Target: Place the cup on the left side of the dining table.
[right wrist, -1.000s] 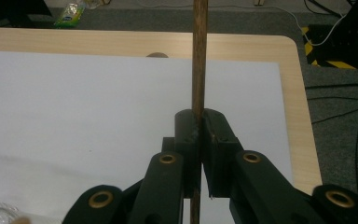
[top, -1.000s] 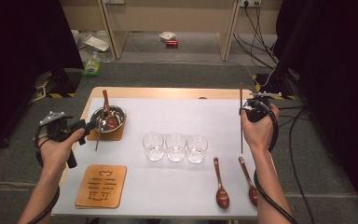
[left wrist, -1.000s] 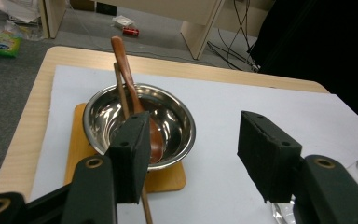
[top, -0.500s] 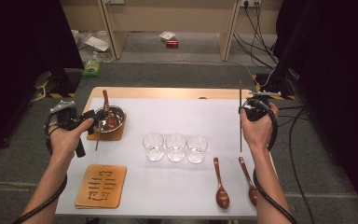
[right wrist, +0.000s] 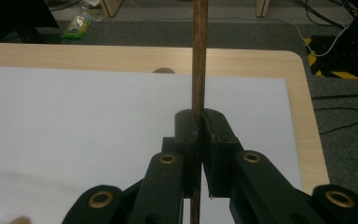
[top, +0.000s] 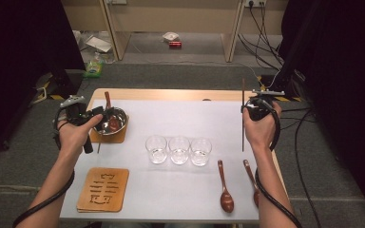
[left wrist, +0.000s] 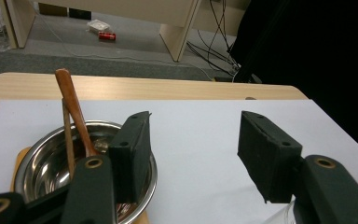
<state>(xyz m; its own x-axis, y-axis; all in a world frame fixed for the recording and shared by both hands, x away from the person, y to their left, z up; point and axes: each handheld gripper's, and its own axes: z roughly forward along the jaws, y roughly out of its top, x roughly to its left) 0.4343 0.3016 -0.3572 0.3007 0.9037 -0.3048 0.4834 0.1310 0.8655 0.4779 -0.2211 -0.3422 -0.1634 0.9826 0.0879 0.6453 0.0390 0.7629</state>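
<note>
1. Two tools in use: left tool (top: 95,118) at the left edge of the table (top: 180,114), jaws spread with nothing between them, left jaw over the rim of a steel bowl (top: 110,120).
2. Right tool (top: 245,110) near the right edge of the table, clamped on a thin wooden stick (top: 243,118); stick upright, running above and below the jaws.
3. In the right gripper view, stick (right wrist: 198,56) pinched between the closed pads, white table cover behind.
4. Bowl (left wrist: 42,163) resting on a small wooden coaster (top: 108,137); wooden spoon (left wrist: 74,109) and a second thin stick (left wrist: 67,135) leaning inside it, handles pointing up.
5. Three empty glasses (top: 178,150) in a row mid-table, touching or nearly so; hard to tell from above.
6. Two dark wooden spoons (top: 225,187) lying flat near the front right, the right one partly hidden by the forearm.
7. Carved wooden mat (top: 103,189) at front left, well apart from the bowl.
</note>
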